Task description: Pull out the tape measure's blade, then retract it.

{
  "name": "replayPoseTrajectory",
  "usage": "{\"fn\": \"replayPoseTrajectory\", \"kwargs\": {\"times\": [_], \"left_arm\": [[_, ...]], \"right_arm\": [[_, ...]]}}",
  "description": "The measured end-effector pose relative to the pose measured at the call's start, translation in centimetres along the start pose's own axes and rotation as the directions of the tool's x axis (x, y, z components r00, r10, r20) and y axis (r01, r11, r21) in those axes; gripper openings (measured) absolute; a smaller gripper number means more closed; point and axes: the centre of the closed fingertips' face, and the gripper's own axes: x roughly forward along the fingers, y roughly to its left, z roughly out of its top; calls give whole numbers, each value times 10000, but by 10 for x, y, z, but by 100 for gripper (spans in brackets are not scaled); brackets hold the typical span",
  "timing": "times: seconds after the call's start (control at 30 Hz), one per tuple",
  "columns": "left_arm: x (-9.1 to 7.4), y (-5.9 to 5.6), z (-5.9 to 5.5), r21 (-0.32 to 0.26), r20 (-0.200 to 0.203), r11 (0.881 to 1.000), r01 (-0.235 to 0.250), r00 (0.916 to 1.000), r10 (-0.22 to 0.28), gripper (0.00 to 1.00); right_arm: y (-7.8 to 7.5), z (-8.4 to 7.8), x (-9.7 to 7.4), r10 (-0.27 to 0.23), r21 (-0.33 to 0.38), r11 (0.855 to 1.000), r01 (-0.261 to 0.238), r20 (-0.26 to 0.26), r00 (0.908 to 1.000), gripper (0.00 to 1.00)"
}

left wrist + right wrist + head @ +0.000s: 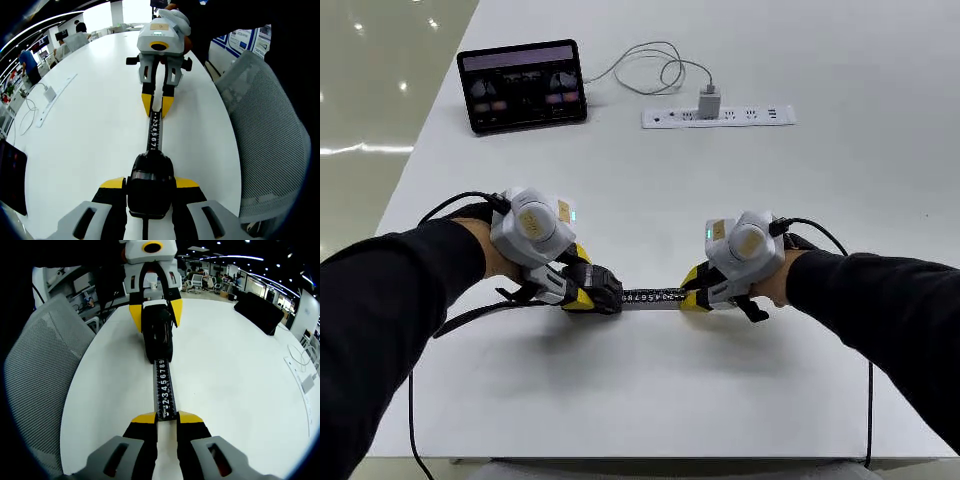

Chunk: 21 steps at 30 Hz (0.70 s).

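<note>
The tape measure (pixel 157 337) sits near the middle of the worktop's (pixel 650 390) front edge. The left gripper (pixel 150 182) squeezes its black case. The right gripper (pixel 167 417) pinches the blade (pixel 163 387) tip. Numbers up to 9 show, so I think pulling-out has just begun. Next, pull the tip straight away with a tight pinch.

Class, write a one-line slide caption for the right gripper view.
Right gripper pinches the blade, drawn partway from the case in the left gripper.
</note>
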Motion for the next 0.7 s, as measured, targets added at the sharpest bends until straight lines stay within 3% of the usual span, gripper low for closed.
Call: {"fn": "replayPoseTrajectory", "kwargs": {"times": [0.7], "left_arm": [[0,-1,1,-22,26,10000,-9,10000,9,30]], "right_arm": [[-1,-14,-15,-143,156,9998,144,-59,9999,9]]}}
